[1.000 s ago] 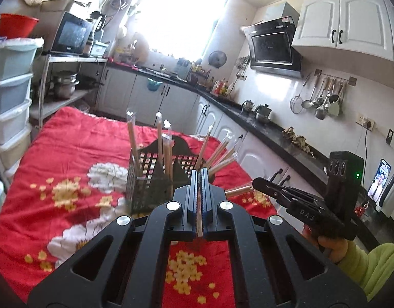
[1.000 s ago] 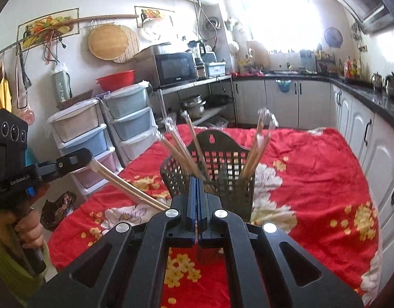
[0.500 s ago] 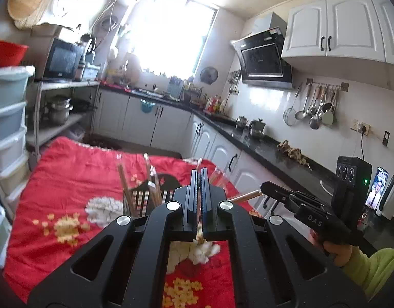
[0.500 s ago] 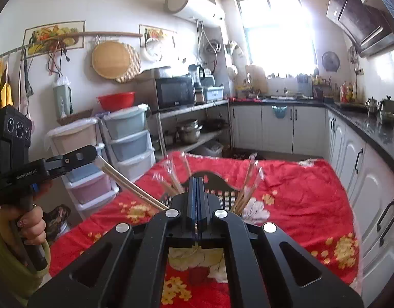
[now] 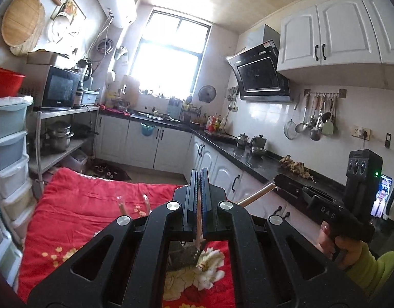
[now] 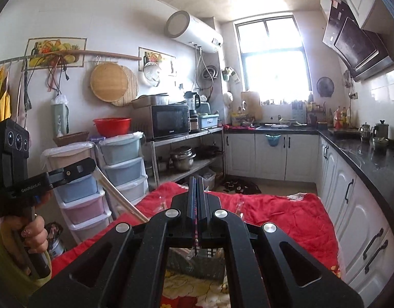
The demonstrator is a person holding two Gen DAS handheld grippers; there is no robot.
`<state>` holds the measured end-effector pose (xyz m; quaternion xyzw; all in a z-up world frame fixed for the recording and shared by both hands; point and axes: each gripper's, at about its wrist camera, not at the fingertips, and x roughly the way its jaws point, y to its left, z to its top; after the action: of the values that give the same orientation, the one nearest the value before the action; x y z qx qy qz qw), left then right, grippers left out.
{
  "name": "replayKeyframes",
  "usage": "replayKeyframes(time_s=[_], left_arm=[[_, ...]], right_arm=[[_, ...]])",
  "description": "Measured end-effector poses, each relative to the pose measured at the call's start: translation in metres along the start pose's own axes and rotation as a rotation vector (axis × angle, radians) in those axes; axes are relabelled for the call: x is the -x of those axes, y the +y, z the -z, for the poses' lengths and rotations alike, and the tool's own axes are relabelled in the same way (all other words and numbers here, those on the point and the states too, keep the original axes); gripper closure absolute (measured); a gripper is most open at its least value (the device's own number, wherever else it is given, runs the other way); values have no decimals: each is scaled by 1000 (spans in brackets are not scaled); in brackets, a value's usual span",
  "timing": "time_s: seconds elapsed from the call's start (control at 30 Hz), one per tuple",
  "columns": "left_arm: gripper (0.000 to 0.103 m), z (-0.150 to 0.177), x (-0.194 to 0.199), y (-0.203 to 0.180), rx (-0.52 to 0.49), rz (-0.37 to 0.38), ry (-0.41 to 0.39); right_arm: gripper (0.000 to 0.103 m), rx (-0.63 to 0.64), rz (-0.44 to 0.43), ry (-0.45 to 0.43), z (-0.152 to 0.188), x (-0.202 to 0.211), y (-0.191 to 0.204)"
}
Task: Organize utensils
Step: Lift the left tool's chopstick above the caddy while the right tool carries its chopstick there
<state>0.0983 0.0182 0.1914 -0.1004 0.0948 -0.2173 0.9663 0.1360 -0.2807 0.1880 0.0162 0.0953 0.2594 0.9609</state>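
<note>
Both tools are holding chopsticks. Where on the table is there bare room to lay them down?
Bare red cloth lies left of the basket, toward the stacked drawers, and along its far edge by the floor mat. More is free right of the basket, beside the white cabinets. Crowded: the basket, with chopsticks sticking up.

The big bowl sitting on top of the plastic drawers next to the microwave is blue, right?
Not blue. The right wrist view shows the bowl on top of the plastic drawers is red. It does sit beside the microwave, as you said.
</note>
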Motion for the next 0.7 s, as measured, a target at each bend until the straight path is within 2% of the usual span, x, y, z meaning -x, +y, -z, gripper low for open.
replayKeyframes(time_s=[0.37, 0.7], left_arm=[[103, -20, -24, 1, 1, -14, -20], [103, -23, -59, 5, 38, -24, -8]], right_arm=[[102, -8, 23, -10, -20, -17, -9], [102, -1, 52, -10, -31, -30, -19]])
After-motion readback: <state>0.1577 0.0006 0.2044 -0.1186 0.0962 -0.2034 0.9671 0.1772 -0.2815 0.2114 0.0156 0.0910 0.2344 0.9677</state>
